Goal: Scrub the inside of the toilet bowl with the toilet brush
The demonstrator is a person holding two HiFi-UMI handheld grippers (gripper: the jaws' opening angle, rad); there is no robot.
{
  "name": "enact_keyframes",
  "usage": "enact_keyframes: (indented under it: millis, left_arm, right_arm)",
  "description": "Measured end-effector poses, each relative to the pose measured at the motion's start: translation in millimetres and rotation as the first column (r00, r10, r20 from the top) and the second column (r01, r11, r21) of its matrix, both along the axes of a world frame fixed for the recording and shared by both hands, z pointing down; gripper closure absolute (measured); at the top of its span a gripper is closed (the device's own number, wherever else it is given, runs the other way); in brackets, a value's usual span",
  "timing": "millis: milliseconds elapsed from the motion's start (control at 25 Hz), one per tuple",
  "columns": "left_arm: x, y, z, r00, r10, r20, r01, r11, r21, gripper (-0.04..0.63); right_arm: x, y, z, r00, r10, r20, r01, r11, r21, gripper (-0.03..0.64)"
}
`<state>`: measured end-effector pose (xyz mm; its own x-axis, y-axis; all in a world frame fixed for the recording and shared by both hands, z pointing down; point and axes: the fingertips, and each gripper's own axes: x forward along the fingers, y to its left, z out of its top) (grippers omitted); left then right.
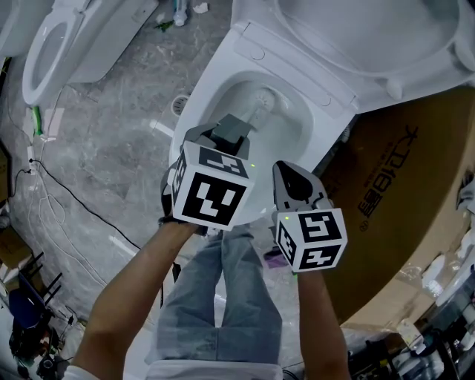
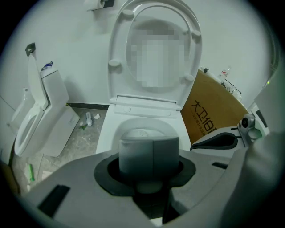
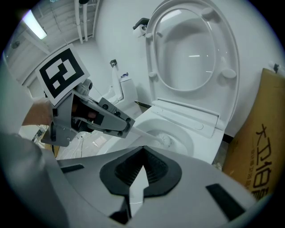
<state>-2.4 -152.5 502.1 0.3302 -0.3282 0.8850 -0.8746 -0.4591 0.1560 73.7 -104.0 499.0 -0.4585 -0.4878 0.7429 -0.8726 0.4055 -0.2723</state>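
Observation:
The white toilet bowl (image 1: 215, 82) stands open below me, its seat and lid (image 3: 196, 53) raised. My left gripper (image 1: 236, 128) hangs over the bowl's near rim, shut on the grey grip (image 2: 149, 153) of the toilet brush. The brush's white shaft (image 3: 142, 133) slants down into the bowl, and its head (image 3: 167, 141) rests low inside near the drain. My right gripper (image 1: 286, 171) hovers just right of the left one by the rim, jaws shut with nothing between them. In the left gripper view the right gripper (image 2: 222, 140) shows at the right edge.
A large brown cardboard box (image 1: 393, 185) leans right of the toilet. A second white toilet (image 1: 52, 44) stands at the far left. Cables (image 1: 52, 193) and small litter with a bottle (image 1: 178, 13) lie on the grey floor. The person's jeans-clad legs (image 1: 223, 297) stand before the bowl.

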Motion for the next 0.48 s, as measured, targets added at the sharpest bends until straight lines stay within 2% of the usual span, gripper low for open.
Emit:
enact_keyframes:
  millis: [360,480]
  left_arm:
    - [-38.0,-0.1,-5.4,0.997,-0.067,0.041,0.067,0.998,0.002,0.439]
    - [-46.1,3.1,-4.3,0.995,-0.095,0.032,0.096,0.995,-0.009,0.439]
  right_arm:
    - [-14.1,7.5,-0.3,1.000,-0.029,-0.007,0.029,1.000,0.000,0.618]
    - [-18.2,8.4,-1.0,0.999,-0.036,-0.008,0.036,0.999,0.003,0.618]
